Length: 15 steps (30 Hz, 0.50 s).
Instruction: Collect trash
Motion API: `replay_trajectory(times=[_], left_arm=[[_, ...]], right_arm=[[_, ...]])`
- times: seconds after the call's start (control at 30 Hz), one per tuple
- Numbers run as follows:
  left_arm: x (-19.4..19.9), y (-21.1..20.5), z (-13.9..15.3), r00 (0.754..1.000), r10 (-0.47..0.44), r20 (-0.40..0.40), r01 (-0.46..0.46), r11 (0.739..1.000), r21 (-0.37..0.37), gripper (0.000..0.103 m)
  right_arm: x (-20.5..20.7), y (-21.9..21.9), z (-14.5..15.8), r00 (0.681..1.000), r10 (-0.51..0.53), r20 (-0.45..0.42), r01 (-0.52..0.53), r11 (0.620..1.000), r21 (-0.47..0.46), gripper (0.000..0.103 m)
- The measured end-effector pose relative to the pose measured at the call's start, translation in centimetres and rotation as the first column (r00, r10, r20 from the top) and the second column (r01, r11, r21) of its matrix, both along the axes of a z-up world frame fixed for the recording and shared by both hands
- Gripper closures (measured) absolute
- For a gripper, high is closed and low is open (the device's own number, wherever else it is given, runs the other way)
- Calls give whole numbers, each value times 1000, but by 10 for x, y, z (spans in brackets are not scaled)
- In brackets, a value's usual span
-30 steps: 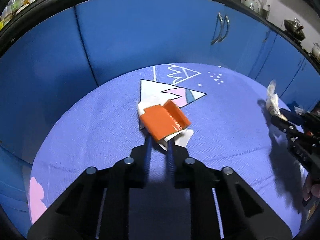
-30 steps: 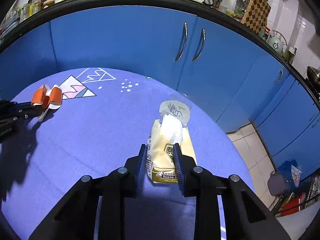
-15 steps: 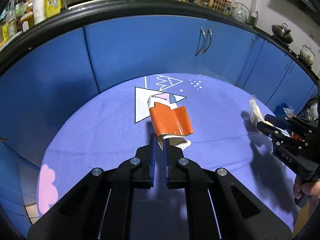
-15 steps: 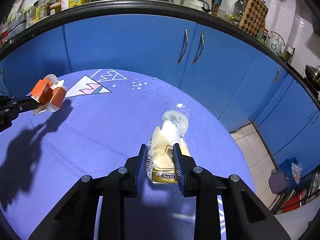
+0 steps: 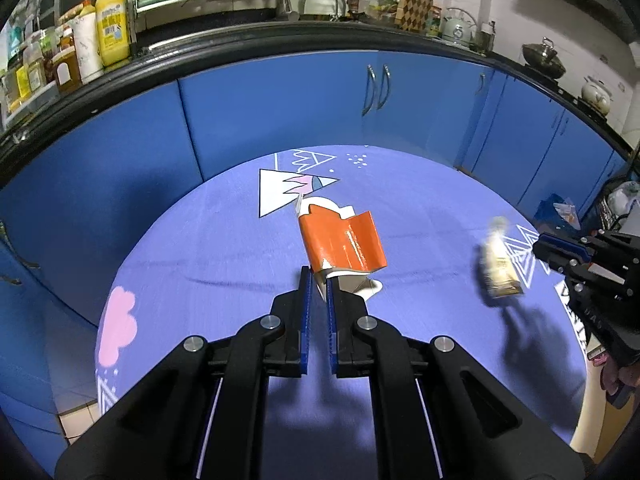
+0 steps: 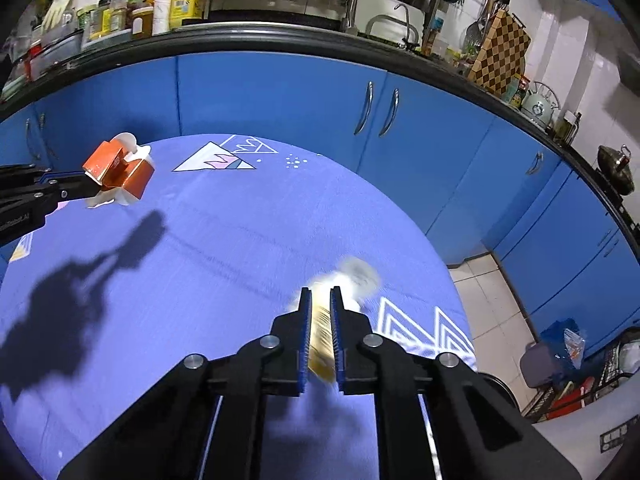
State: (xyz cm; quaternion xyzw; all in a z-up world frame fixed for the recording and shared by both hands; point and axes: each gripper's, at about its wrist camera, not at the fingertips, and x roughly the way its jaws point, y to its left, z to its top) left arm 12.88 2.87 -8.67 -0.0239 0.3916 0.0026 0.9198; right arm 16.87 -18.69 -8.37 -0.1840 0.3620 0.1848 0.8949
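Note:
My left gripper is shut on a crumpled orange and white carton and holds it above the purple mat. The carton also shows in the right wrist view, at the left gripper's tip. My right gripper is shut on a yellow tissue pack with white tissue sticking out, lifted off the mat. The pack shows blurred in the left wrist view, hanging from the right gripper.
Blue cabinets ring the mat, with metal handles. A counter with bottles runs above them. Tiled floor and a dark bin with bags lie at the right. The mat's edge is near the right.
Both grippers have risen with their loads, so the mat looks farther away. The tissue pack has left the mat and now hangs blurred in the right gripper.

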Motion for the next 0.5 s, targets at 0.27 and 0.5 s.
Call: replay_trajectory(times=[0.27,0.5], left_arm=[[-10,-6,0,1000,-3,1,3,1000,-2,96],[14,-9,-17,999,-23,-25,23,1000,-7,96]], right_arm=[[9,-25,9,995,-33,-92,46,988,150,94],[27,-6,-12,997,-49,-65,58,988,143,12]])
